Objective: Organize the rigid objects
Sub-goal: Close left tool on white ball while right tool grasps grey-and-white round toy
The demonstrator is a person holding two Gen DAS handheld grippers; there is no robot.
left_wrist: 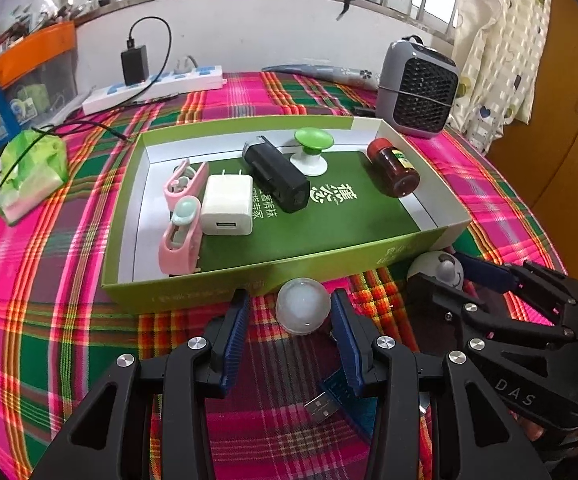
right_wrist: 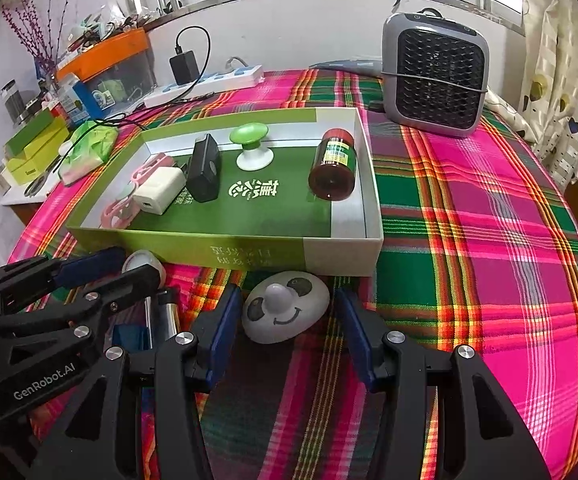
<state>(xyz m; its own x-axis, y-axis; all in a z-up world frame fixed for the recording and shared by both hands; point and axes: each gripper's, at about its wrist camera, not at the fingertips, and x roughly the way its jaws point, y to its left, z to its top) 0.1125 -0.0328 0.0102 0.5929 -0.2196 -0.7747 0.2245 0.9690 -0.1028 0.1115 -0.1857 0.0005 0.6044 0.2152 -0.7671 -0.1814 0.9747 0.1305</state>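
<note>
Left wrist view: six items already sit in the green box (left_wrist: pixel 273 280). Left gripper (left_wrist: pixel 289 304) is spread around the white ball (left_wrist: pixel 300 306); right gripper (right_wrist: pixel 285 308) is spread around the panda-face piece (right_wrist: pixel 285 308), both just near of the box.

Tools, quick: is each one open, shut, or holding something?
Left tool: open around the white ball, not squeezing it.
Right tool: open around the panda-face toy, not gripping it.
</note>
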